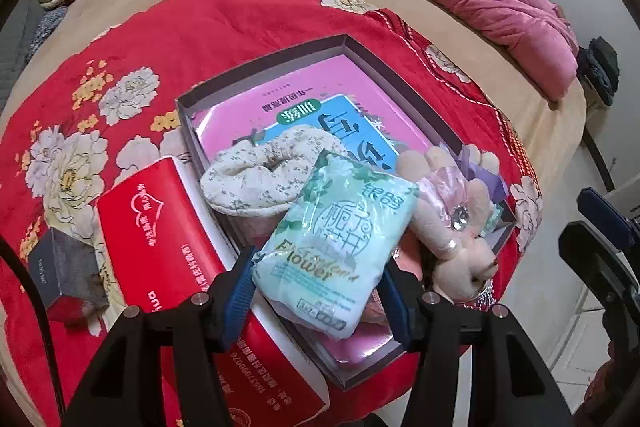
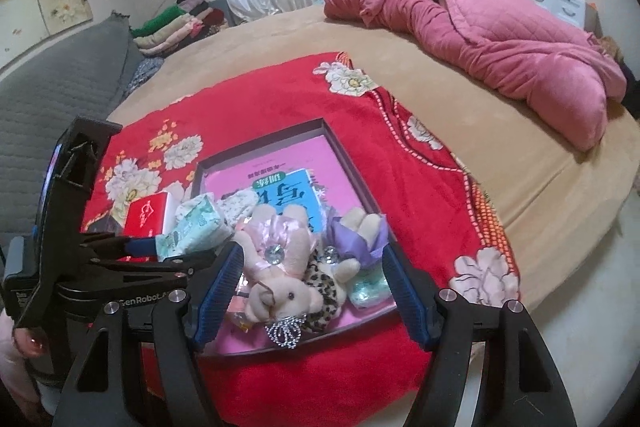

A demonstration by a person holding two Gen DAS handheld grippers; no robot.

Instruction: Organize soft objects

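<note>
With the slipper [image 1: 256, 179] and plush toys [image 2: 280, 267] already in the box [image 1: 192, 115], the left gripper [image 1: 320, 291] clamped the tissue pack [image 1: 336, 247] above it, the right gripper [image 2: 312, 291] gaped empty, and the red tissue box [image 1: 160, 227] waited outside.

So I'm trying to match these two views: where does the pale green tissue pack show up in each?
Left wrist: tissue pack at centre, between the left tool's fingers.
Right wrist: tissue pack at left of centre, in that same tool.
Shared landmark: the pink book in the box.
</note>
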